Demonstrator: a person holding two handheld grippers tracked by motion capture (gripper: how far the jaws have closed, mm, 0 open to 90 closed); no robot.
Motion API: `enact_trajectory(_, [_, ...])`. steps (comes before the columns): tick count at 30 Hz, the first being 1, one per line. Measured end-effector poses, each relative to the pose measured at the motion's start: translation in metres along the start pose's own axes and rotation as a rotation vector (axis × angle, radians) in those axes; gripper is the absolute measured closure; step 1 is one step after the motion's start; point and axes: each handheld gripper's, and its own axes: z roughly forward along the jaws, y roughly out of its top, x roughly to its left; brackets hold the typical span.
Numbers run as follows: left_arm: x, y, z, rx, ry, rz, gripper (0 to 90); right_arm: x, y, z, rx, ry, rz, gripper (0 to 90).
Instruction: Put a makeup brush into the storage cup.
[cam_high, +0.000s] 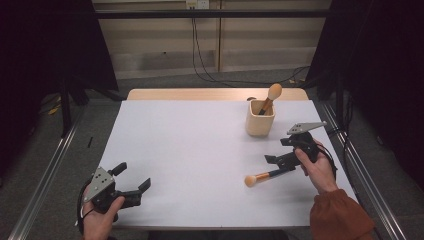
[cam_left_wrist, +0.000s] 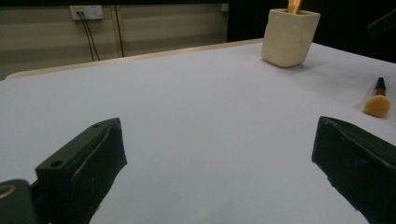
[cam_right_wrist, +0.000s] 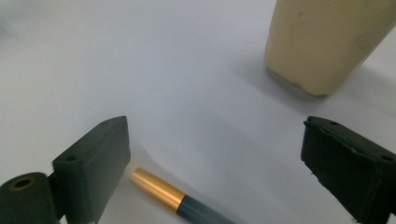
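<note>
The right tongs (cam_high: 274, 163) stand apart over the black-and-gold makeup brush with a tan head (cam_high: 261, 177), which lies flat on the white bench (cam_high: 190, 150), its handle between them, unclamped. The left tongs (cam_high: 134, 178) gape wide, well apart from it.

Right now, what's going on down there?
Both grippers open: left gripper idle, right gripper over brush lying on table. Cup beyond, path clear.
</note>
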Motion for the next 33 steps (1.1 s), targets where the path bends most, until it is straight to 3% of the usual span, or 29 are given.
enact_trajectory(5, [0.0, 0.0, -0.001, 0.002, 0.006, 0.0, 2.6, -0.003, 0.0, 0.001, 0.077, 0.024, -0.026, 5.3])
enact_trajectory(10, [0.0, 0.0, 0.0, 0.001, 0.008, 0.003, 2.5, -0.007, -0.001, 0.001, 0.163, 0.086, -0.065, 2.0])
enact_trajectory(17, [-0.001, 0.0, 0.0, 0.014, -0.002, 0.023, 2.6, -0.01, -0.001, 0.002, 0.255, 0.096, -0.113, 3.5])
enact_trajectory(22, [-0.001, 0.0, 0.0, 0.019, 0.001, 0.025, 2.6, -0.008, -0.004, 0.008, 0.349, 0.146, -0.154, 4.2])
enact_trajectory(33, [-0.001, 0.0, 0.0, 0.022, 0.005, 0.027, 2.6, -0.001, -0.006, 0.026, 0.465, 0.182, -0.24, 8.8])
